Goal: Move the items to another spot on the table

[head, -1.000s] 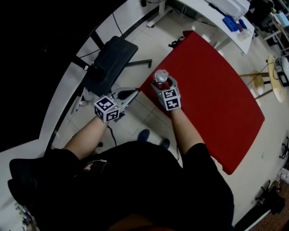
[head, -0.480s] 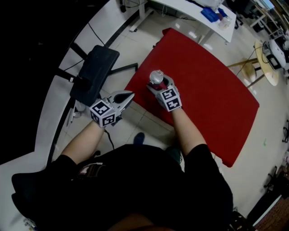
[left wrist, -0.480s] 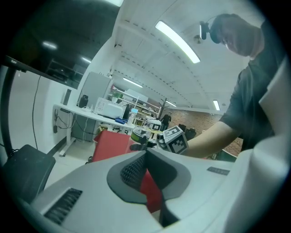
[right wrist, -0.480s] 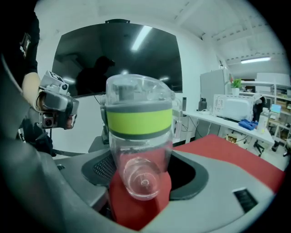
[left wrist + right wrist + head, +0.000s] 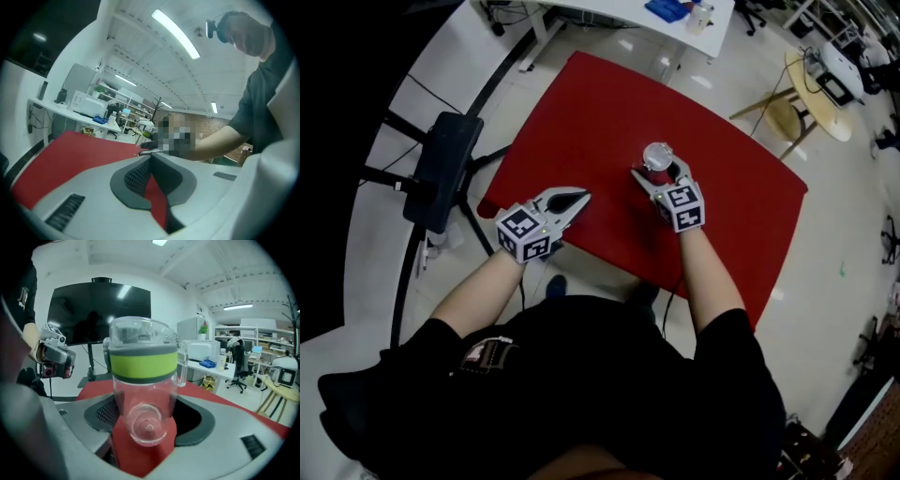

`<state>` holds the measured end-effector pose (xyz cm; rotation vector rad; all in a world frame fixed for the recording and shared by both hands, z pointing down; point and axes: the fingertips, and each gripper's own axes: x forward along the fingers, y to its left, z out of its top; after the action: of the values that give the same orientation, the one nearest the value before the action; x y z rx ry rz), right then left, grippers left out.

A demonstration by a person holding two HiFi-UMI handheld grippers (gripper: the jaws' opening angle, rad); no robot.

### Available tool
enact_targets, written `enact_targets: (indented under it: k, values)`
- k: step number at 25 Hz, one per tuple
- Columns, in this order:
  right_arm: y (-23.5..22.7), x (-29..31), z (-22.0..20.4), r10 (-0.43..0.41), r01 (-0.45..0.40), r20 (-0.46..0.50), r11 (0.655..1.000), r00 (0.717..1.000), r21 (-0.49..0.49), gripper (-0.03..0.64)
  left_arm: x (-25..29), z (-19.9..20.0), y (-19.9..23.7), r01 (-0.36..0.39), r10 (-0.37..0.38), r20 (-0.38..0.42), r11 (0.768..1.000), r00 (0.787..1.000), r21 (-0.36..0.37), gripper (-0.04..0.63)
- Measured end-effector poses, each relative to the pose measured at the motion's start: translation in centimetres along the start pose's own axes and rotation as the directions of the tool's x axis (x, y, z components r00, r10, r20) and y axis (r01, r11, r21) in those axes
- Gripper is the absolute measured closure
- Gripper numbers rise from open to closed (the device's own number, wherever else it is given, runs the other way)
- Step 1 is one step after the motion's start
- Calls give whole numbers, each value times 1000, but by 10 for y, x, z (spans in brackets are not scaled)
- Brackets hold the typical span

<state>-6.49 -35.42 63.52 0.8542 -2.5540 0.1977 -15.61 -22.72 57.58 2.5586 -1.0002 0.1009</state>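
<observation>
Status: red table carries nothing I can see except what I'm holding. Flat top, matte red, rounded corners.

Left gripper hangs over the near left edge, jaws together with nothing between them; only red shows through the slot behind the tips. Grey moulded shell, black ribbed pads.

Right gripper is clamped on 1 bottle, over the middle of the table and well right of the left gripper. The bottle tips its base toward my camera, so I judge it lifted, or at least not sitting flat; can't confirm contact.

So: pick done, transfer under way, set-down and release left. Only 1 item is visible, so I can't say whether more are queued.

Bottle: clear hard plastic, round, tapering to a narrower base with a dimple at its centre, and slick walls. A yellow-green band sits under a grey ring near the top, with a clear lid and a small side tab.
</observation>
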Motion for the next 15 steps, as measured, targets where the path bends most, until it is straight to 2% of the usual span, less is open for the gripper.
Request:
enact_targets:
  k: [9, 15]
  values:
    - [-184, -174, -90, -173, 174, -27, 982, 985, 79, 270, 213, -11, -123, 125, -125, -6, 992, 992, 0, 604]
    - [-327, -286, -145, -268, 268, -21, 950, 963, 161, 270, 369, -3, -199, 179, -179, -40, 984, 983, 12, 604]
